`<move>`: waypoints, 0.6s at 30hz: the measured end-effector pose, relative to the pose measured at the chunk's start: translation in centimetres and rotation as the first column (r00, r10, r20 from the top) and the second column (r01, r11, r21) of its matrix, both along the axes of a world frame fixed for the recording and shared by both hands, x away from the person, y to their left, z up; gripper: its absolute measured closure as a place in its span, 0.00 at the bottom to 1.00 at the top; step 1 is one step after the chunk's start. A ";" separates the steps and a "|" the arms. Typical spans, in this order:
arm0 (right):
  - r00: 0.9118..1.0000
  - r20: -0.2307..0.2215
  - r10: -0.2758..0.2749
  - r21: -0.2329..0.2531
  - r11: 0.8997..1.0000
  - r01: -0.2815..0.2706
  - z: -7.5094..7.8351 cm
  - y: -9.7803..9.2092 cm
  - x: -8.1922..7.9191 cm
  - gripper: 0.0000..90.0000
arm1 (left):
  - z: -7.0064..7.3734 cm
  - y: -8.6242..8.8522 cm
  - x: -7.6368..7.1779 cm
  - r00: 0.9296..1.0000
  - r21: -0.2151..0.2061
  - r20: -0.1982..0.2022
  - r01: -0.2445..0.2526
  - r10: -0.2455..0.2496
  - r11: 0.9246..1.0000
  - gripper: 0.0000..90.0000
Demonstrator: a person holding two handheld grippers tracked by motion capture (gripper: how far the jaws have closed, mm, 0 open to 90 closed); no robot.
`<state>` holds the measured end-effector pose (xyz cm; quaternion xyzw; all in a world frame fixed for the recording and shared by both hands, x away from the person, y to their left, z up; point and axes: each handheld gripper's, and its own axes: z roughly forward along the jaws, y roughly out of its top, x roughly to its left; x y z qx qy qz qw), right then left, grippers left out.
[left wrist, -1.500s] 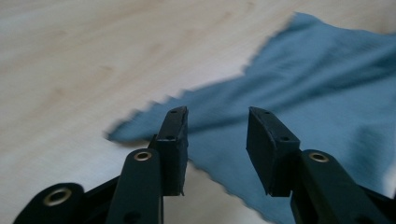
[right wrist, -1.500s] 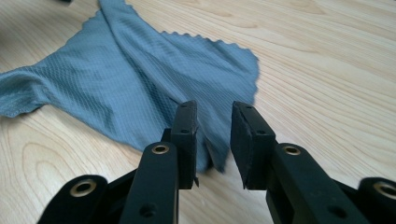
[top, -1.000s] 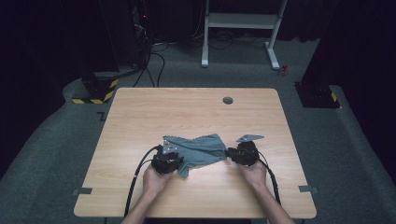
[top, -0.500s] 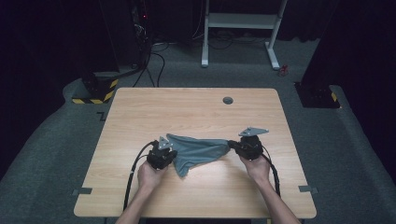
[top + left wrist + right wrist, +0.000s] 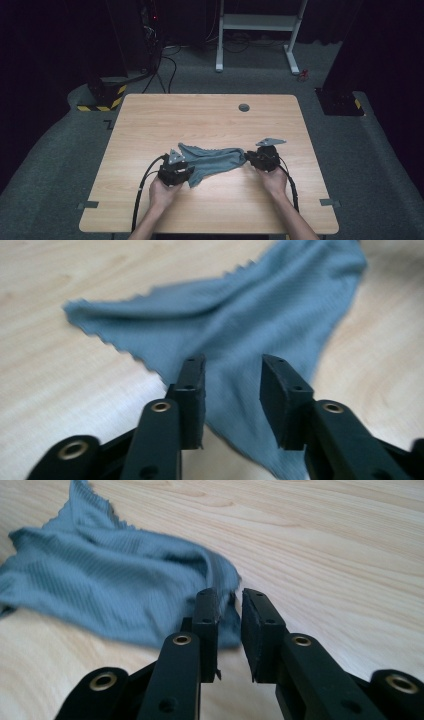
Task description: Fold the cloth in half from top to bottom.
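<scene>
Two grippers work one cloth (image 5: 215,161) on the table (image 5: 210,125). The cloth is blue-grey, ribbed, with a pinked edge; it lies on the near half of the table, bunched into a band that runs between the two grippers, one corner pointing away toward the far left and a flap hanging toward the near edge by the left gripper.

Left gripper (image 5: 176,172): held in the left hand (image 5: 162,190), at the cloth's left end. In the left gripper view (image 5: 232,390) its jaws stand clearly apart, with the cloth lying flat on the wood below and beyond them; no fabric sits between the pads. That view is somewhat blurred.

Right gripper (image 5: 262,157): held in the right hand (image 5: 274,180), at the cloth's right end. In the right gripper view (image 5: 231,630) its jaws stand a narrow gap apart, tips at the cloth's rumpled edge; the fabric touches the left pad's tip but is not pinched.

Cables trail from both grippers toward the near edge. A small round grommet (image 5: 243,107) sits near the table's far edge, well apart from the cloth.
</scene>
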<state>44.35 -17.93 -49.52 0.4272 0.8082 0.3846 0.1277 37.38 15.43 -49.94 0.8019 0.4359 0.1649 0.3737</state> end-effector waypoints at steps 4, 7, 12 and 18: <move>1.000 0.013 0.016 0.001 1.000 -0.016 -0.3 -1.1 -1.5 0.85 | -0.8 -0.6 -0.5 1.000 0.033 -0.017 0.015 -0.015 0.999 0.67; 0.999 0.011 0.051 -0.004 0.999 -0.051 -0.7 -0.7 -2.0 0.81 | -1.5 -1.4 0.1 1.000 0.069 -0.031 0.005 -0.003 0.998 0.67; 0.994 0.001 0.105 -0.016 0.994 -0.105 -1.6 1.4 -1.6 0.75 | -1.5 -2.0 1.3 1.000 0.114 -0.016 -0.004 0.006 0.994 0.72; 0.991 -0.014 0.132 -0.035 0.991 -0.132 -2.1 2.6 -0.5 0.99 | -1.1 -2.2 3.3 0.998 0.161 -0.041 0.055 -0.049 0.985 0.99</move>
